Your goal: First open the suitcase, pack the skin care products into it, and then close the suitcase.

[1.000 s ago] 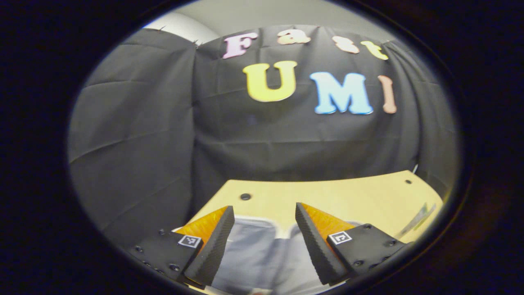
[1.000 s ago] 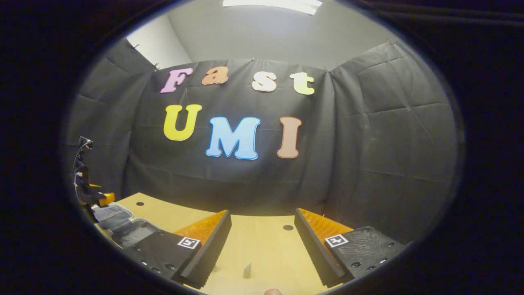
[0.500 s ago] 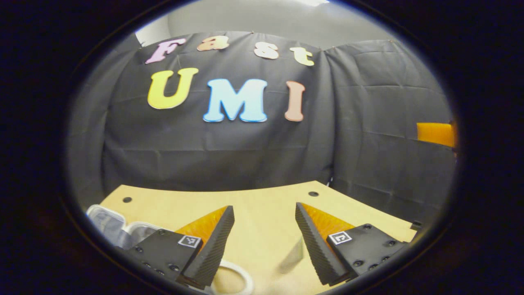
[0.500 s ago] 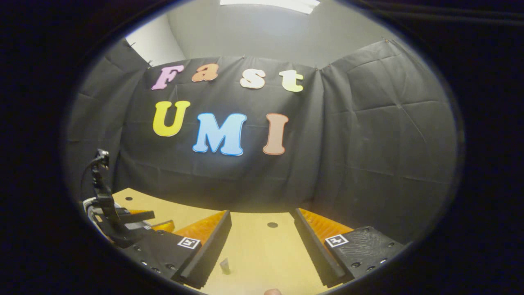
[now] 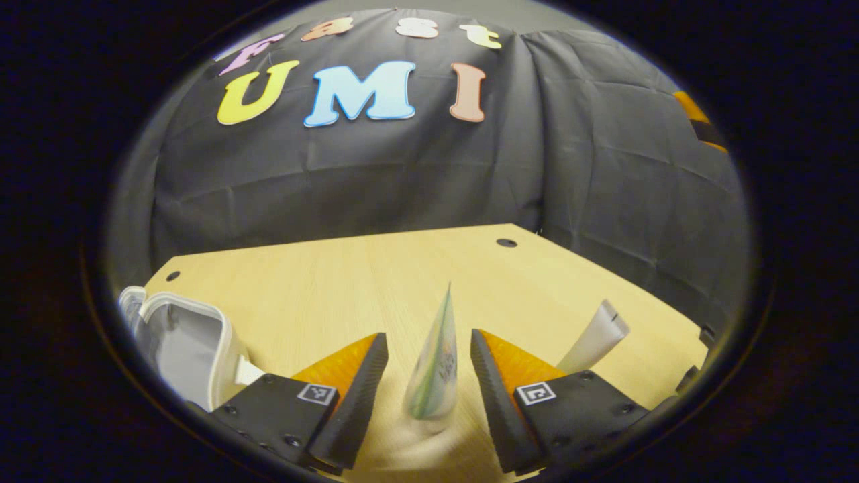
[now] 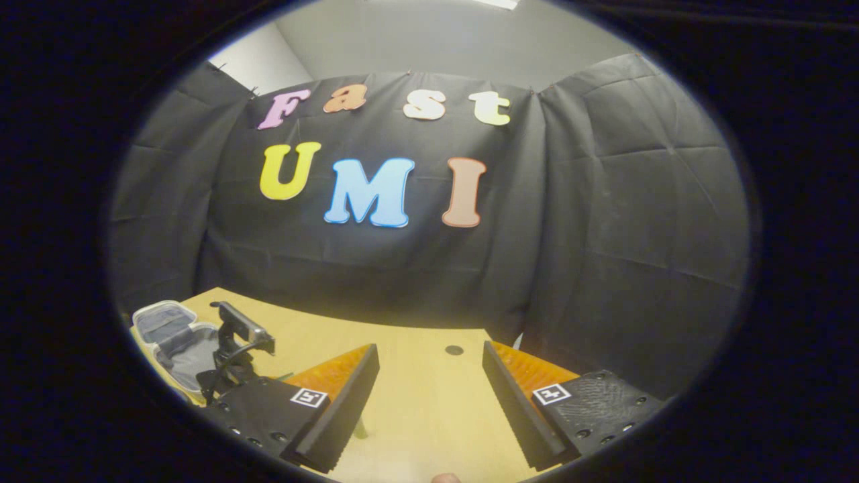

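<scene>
Two tubes are showing on the wooden surface (image 5: pixel 322 282) in the left gripper view: a green-and-white tube (image 5: pixel 433 365) is standing upright, crimped end up, between the fingers of the left claw (image 5: pixel 424 382), and a white tube (image 5: pixel 594 335) is leaning just past the claw's right finger, near the surface's right edge. The left claw's fingers are standing wide, one on each side of the green tube, and whether either is touching it is too hard to tell. An open suitcase (image 5: pixel 178 342), pale grey inside with a white rim, is lying at the surface's left edge, well apart from both tubes. In the right gripper view the right claw (image 6: pixel 429 396) is hanging open wide over bare wood, gripping nothing. That view is also showing the suitcase (image 6: pixel 164 332) far off by the surface's left edge, with the left claw's dark body and camera in front of it.
</scene>
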Available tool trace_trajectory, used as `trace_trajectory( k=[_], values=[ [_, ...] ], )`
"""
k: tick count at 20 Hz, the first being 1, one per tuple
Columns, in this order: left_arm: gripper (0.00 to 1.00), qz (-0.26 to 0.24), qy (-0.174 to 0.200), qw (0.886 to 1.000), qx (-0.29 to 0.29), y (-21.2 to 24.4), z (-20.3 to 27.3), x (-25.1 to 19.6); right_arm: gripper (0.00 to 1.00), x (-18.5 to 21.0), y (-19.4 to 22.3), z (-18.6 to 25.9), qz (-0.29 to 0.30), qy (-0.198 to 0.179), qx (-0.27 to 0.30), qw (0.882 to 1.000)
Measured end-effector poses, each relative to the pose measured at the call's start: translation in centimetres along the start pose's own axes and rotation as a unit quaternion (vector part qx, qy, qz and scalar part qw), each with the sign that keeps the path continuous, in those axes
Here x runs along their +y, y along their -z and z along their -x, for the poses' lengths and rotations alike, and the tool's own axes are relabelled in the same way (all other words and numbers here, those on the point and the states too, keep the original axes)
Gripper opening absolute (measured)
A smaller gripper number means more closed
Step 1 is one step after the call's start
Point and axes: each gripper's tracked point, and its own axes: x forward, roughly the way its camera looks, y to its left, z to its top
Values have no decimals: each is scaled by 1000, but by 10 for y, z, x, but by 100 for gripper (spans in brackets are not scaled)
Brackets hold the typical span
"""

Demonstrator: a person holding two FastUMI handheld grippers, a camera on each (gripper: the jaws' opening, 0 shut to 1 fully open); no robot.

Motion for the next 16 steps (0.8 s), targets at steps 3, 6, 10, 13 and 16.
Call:
trace_trajectory(
  k=[3,6,10,13,16],
  values=[
    [51,-11,-2,1000,16,9,-11,0,94,15,22,-15,-5,-29,23,999],
    [42,22,27,998,47,11,-6,-4,95,34,39,-30,-16,-62,41,997],
    [41,64,34,996,50,-46,51,9,94,77,76,-53,-58,-119,79,988],
    [40,89,20,995,38,-83,112,31,94,100,142,-73,-78,-137,157,975],
    [40,133,0,990,49,-97,159,71,87,110,206,-83,-71,-130,240,959]
  ],
)
